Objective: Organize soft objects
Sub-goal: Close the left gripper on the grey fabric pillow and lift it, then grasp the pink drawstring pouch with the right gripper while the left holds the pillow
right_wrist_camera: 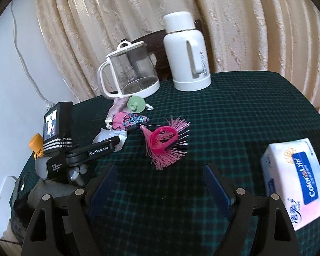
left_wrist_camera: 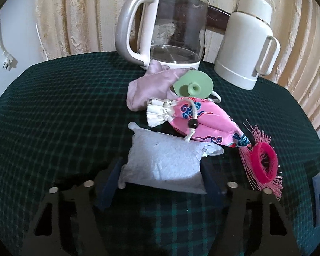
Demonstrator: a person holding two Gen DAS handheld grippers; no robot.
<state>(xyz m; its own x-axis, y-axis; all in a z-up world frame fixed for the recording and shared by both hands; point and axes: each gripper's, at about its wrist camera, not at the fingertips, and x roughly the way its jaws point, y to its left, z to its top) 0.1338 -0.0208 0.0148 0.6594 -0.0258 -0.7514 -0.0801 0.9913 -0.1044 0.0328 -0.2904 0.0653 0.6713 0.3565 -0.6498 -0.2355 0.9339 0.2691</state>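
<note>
A grey speckled cushion pouch (left_wrist_camera: 162, 160) lies on the green plaid cloth. My left gripper (left_wrist_camera: 162, 167) is shut on it, one blue pad against each side. Behind it lie a pink patterned drawstring pouch (left_wrist_camera: 204, 119) and a lilac cloth pouch (left_wrist_camera: 147, 85), with a green silicone lid (left_wrist_camera: 193, 83) leaning on the lilac one. A pink tasselled ring (left_wrist_camera: 263, 162) sits to the right. In the right wrist view my right gripper (right_wrist_camera: 160, 167) is open over bare cloth, with the pink tasselled ring (right_wrist_camera: 163, 141) just beyond its fingers. The left gripper's body (right_wrist_camera: 59, 149) shows at the left.
A glass kettle (left_wrist_camera: 166, 25) and a white thermos jug (left_wrist_camera: 247, 49) stand at the back of the table against a cream curtain. A tissue pack (right_wrist_camera: 294, 183) lies at the right, close to my right gripper's right finger. The rounded table edge (left_wrist_camera: 15, 81) drops off at the left.
</note>
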